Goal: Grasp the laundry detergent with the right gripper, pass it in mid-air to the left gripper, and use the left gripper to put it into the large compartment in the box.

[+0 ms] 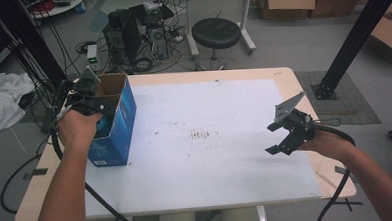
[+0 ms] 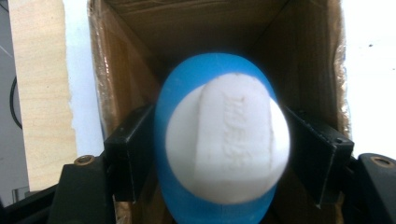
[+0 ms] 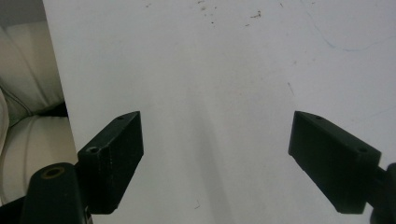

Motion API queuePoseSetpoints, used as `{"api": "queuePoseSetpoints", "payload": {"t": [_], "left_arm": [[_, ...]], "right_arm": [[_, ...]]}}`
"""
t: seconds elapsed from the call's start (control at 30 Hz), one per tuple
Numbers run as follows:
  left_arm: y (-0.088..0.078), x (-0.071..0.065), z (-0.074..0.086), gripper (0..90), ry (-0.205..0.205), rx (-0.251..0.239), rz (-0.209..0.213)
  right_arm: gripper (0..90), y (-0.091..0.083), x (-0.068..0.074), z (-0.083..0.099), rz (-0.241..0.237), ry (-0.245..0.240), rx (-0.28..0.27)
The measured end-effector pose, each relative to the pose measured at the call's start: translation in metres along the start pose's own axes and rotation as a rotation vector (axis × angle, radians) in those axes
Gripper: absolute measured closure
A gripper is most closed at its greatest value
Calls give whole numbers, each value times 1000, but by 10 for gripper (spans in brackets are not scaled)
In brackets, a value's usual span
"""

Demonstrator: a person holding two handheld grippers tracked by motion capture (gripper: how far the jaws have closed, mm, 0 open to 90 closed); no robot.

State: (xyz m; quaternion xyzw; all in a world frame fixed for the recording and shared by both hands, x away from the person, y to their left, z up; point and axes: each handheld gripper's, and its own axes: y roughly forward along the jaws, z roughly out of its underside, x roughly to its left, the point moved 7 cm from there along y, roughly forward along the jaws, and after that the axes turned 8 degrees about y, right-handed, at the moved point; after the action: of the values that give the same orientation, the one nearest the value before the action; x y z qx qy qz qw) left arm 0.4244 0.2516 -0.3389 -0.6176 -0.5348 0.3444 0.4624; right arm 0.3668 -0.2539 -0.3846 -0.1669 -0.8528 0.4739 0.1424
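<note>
A blue egg-shaped thing (image 2: 217, 140) with a white raised patch sits between the jaws of my left gripper (image 2: 219, 156), blurred and close to the camera. Its sides reach both pads; I see no firm pinch on it. The gripper points down into an open blue cardboard box (image 1: 118, 119), whose brown inner walls (image 2: 196, 28) surround it. From above, my left gripper (image 1: 94, 102) is at the box's open top at the table's left. My right gripper (image 1: 272, 138) hovers over the white sheet at the right, open and with nothing in it; its jaws (image 3: 217, 154) stand wide apart.
A white sheet (image 1: 206, 155) covers most of the wooden table (image 1: 303, 86). Cables trail from both grippers off the near edge. Behind the table stand a black stool (image 1: 215, 33), computer gear (image 1: 130, 33) and cardboard boxes (image 1: 287, 1). A black post (image 1: 351, 38) rises at the right.
</note>
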Motion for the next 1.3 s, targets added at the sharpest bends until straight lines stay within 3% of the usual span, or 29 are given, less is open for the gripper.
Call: {"api": "queuePoseSetpoints", "payload": {"t": [0.43, 0.73, 1.3], "left_arm": [[-16, 0, -3, 286, 6, -23, -4], [-34, -3, -9, 273, 36, -32, -13], [-55, -26, -22, 218, 90, -68, 16]], "right_arm": [[177, -2, 2, -2, 2, -7, -6], [177, -5, 4, -3, 6, -11, -14], [177, -8, 7, -4, 10, -10, -25]]}}
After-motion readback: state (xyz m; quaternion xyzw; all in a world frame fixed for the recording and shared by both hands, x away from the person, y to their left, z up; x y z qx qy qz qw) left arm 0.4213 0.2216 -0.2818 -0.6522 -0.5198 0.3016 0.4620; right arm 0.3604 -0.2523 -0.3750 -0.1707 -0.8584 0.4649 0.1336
